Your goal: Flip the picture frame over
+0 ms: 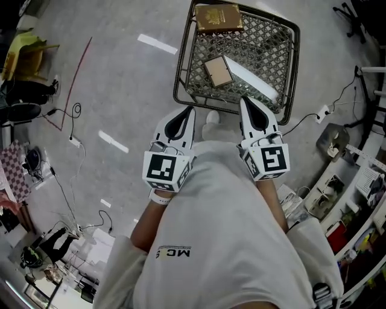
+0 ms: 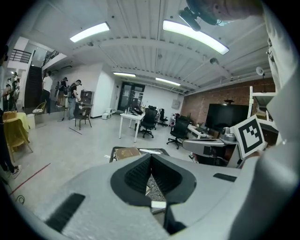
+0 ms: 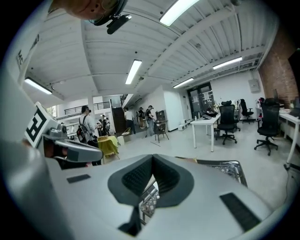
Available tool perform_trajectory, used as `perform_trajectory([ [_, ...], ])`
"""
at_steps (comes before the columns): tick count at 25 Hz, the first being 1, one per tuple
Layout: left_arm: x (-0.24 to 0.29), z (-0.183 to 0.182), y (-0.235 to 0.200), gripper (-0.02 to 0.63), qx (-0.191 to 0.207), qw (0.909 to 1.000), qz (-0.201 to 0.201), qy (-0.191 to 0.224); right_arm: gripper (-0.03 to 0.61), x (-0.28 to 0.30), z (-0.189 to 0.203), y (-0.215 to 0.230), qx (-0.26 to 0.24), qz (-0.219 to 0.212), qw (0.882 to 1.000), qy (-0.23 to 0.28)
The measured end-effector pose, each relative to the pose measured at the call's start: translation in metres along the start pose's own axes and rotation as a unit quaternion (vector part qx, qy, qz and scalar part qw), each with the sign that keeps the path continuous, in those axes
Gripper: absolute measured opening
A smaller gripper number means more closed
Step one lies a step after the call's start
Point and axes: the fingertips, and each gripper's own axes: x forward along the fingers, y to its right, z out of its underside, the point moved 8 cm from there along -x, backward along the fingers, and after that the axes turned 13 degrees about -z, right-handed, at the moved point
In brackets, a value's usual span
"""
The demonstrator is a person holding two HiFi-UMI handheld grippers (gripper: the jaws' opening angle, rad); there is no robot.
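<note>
Head view: left gripper (image 1: 188, 114) and right gripper (image 1: 245, 104) hover at the wire basket's (image 1: 291, 72) near rim; the brown picture frame (image 1: 218, 18) lies on its far rim.
Left gripper view: jaws together, empty.
Right gripper view: jaws together, empty.

A dark wire-mesh basket (image 1: 265, 42) stands on the grey floor (image 1: 120, 90). In it lie a large brown frame (image 1: 218, 18) at the far rim, a small tan frame (image 1: 218, 71) mid-mesh, and a white strip (image 1: 256, 82) just beside it
</note>
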Motion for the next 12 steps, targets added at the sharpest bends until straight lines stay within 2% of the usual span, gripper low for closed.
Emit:
perform_trajectory([
  [6, 0.022, -0.014, -0.007, 0.025, -0.013, 0.9998, -0.012, 0.004, 0.016, 0.021, -0.003, 0.023, -0.002, -0.007, 1.0, -0.01],
  [12, 0.035, -0.026, -0.02, 0.025, -0.005, 0.9999, 0.005, 0.013, 0.017, 0.035, -0.001, 0.021, -0.006, 0.005, 1.0, -0.02],
])
